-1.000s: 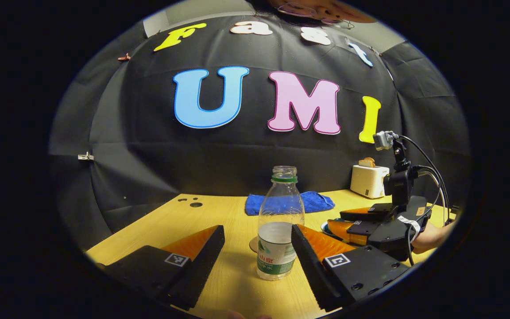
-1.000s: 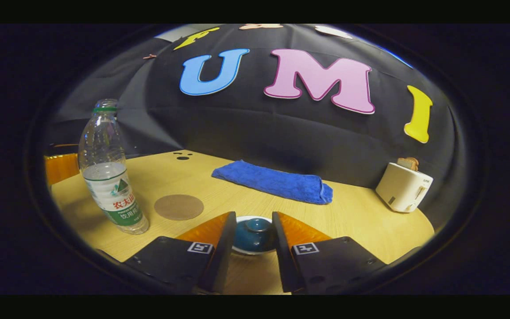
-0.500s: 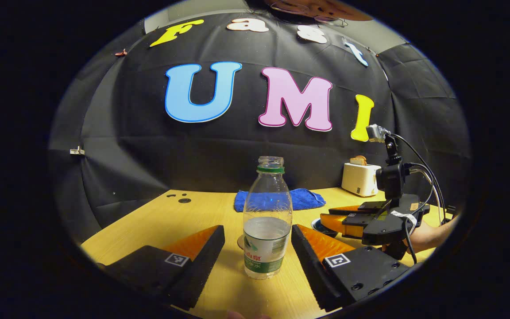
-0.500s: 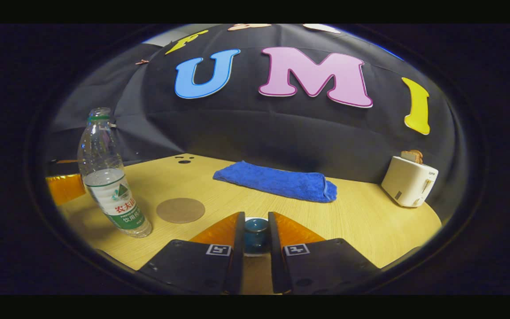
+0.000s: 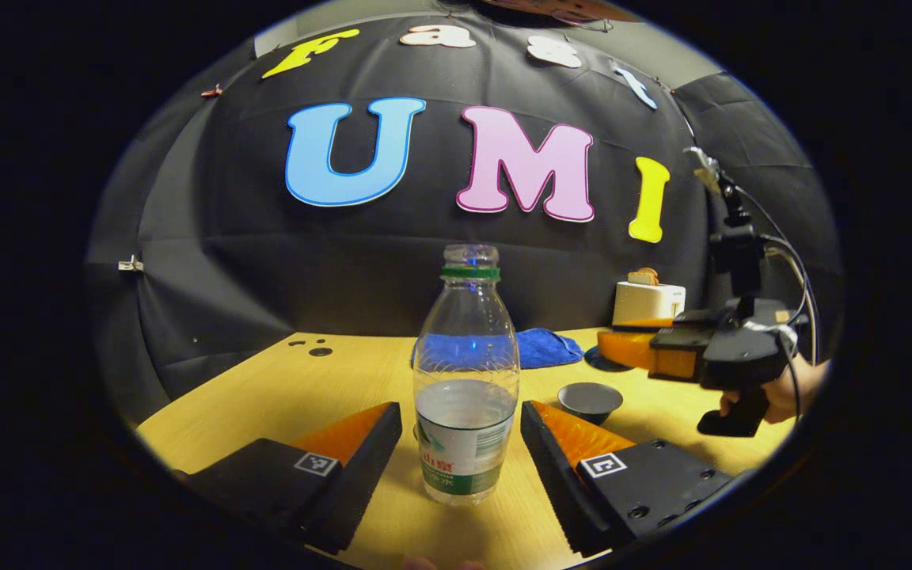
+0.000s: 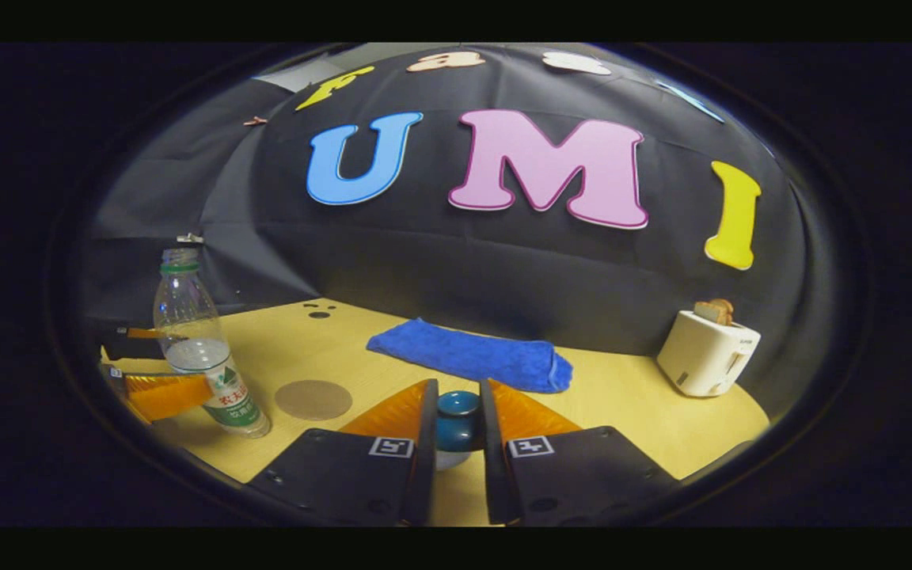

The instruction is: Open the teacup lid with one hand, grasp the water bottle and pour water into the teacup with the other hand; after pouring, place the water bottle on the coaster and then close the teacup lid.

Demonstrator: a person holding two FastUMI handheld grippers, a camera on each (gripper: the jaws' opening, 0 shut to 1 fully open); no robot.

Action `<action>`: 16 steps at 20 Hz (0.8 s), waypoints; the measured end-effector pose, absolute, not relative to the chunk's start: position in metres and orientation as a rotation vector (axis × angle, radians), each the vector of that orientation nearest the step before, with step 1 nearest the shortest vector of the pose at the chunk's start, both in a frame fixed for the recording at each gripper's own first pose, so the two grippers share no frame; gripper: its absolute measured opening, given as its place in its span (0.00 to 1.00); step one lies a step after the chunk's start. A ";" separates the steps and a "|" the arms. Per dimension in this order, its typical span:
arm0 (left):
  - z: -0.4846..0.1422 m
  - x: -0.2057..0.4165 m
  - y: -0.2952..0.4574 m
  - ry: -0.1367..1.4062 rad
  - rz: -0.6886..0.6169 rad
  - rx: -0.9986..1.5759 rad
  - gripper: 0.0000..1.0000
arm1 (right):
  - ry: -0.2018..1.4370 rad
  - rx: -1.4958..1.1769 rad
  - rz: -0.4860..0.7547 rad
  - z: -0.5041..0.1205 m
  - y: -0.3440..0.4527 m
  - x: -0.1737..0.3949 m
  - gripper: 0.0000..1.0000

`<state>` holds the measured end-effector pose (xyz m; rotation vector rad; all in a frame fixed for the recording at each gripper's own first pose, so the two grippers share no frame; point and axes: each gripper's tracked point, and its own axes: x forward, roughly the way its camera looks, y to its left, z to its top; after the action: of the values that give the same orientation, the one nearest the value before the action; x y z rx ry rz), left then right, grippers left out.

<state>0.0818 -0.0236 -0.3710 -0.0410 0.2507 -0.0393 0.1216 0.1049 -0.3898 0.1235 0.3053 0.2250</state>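
A clear uncapped water bottle [image 5: 465, 396] with a green neck ring, partly full, stands on the wooden table between the fingers of my left gripper [image 5: 460, 447]. That gripper is open, with a gap on each side of the bottle. The dark teacup [image 5: 589, 400] sits uncovered to the right. Above it a hand holds my right gripper [image 5: 632, 348] with the lid lifted clear. In the right gripper view, my right gripper [image 6: 456, 423] is shut on the teal lid's knob [image 6: 457, 405]. The bottle [image 6: 203, 356] is far left, with the round brown coaster [image 6: 313, 399] beside it.
A folded blue towel [image 6: 464, 356] lies at the back of the table [image 6: 630, 396]. A white toaster [image 6: 705, 352] holding bread stands at the back right. Small dark holes [image 5: 317, 350] mark the table's far left corner.
My right gripper shut on the lid and lifted it off the teacup. My left gripper moved in so the bottle stands centred between its open fingers.
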 end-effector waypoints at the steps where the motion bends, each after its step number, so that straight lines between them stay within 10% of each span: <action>1: -0.377 0.082 -0.025 0.260 -0.040 -0.036 0.95 | 0.302 0.127 0.219 -0.387 0.099 0.120 0.29; 9: -0.394 0.087 -0.023 0.295 -0.017 -0.024 0.98 | 0.322 0.116 0.139 -0.390 0.049 0.104 0.29; 16: -0.397 0.089 -0.021 0.330 -0.002 0.004 0.80 | 0.341 0.111 0.100 -0.400 0.025 0.089 0.28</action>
<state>0.0894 -0.0206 -0.3971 0.0039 0.3303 -0.0021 0.0890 0.0247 -0.4001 0.1115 0.3411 0.1004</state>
